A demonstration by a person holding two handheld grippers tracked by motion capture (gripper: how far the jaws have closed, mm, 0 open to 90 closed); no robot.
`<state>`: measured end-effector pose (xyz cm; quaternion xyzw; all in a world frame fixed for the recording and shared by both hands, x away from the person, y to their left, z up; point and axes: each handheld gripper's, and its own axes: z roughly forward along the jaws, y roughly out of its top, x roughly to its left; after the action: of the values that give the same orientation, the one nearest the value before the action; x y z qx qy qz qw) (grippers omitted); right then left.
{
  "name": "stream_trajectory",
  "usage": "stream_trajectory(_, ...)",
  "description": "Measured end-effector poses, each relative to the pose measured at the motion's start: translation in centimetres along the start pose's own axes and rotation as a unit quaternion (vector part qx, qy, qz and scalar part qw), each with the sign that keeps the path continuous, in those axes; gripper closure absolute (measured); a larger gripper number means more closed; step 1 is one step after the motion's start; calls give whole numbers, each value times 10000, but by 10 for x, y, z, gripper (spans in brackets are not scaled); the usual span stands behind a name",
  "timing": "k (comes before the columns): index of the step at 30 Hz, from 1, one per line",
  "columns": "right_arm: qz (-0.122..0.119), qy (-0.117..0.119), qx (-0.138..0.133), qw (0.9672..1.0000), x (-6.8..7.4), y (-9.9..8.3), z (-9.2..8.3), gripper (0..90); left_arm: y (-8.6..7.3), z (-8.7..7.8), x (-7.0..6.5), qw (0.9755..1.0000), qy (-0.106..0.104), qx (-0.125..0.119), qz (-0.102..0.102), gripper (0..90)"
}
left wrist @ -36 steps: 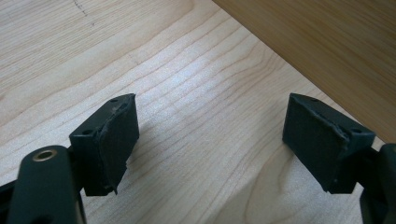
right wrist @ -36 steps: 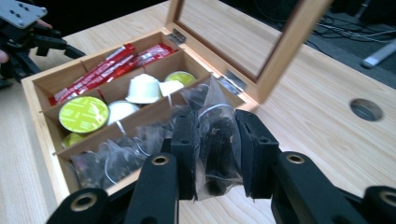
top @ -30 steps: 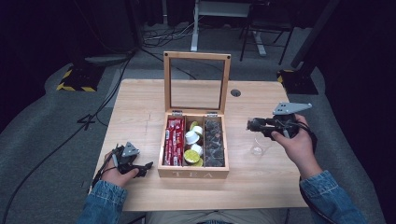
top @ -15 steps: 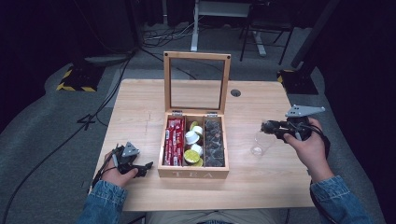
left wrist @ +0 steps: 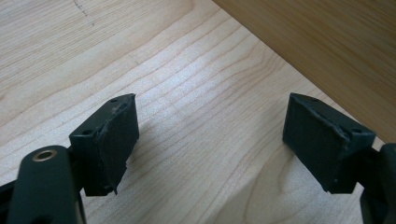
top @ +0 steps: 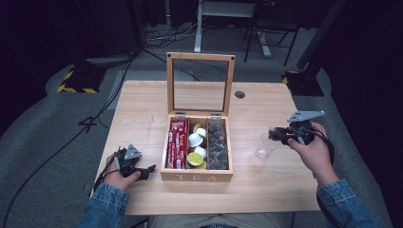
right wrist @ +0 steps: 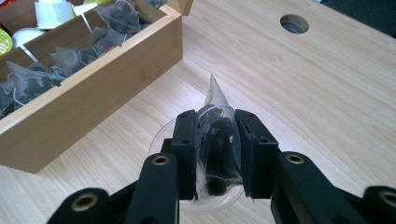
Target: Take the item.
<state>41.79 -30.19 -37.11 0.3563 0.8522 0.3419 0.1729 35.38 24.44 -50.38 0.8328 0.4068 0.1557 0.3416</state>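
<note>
**Now the tea bag hangs over the cup**

Meanwhile, the table and open tea box sit unchanged. The right gripper has travelled from beside the box to above the clear cup, jaws clamped on a tea bag; dropping it in seems next. The left gripper rests gaping, empty.

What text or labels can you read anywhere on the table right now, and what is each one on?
"TEA": engraved on the front wall of the wooden box, readable in the high view.
Red packets in the box's left compartment: white print, too small and blurred to read.
Yellow-lidded pods in the middle compartment: markings too blurred to read.
No other legible text.
</note>
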Motion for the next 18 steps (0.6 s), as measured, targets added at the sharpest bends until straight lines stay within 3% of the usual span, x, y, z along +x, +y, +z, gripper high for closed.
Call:
stream_trajectory(11, 21, 79, 252, 9997, 2, -8, 18, 702, 0, 0, 0, 10000, 4, 0, 2, 188)
stream_trajectory(14, 116, 190, 251, 9994, 1, -10, 21, 575, 0, 0, 0, 10000, 2, 1, 1, 188)
stream_trajectory(18, 216, 202, 72, 9995, 0, -11, 20, 513, 0, 0, 0, 10000, 2, 1, 1, 188)
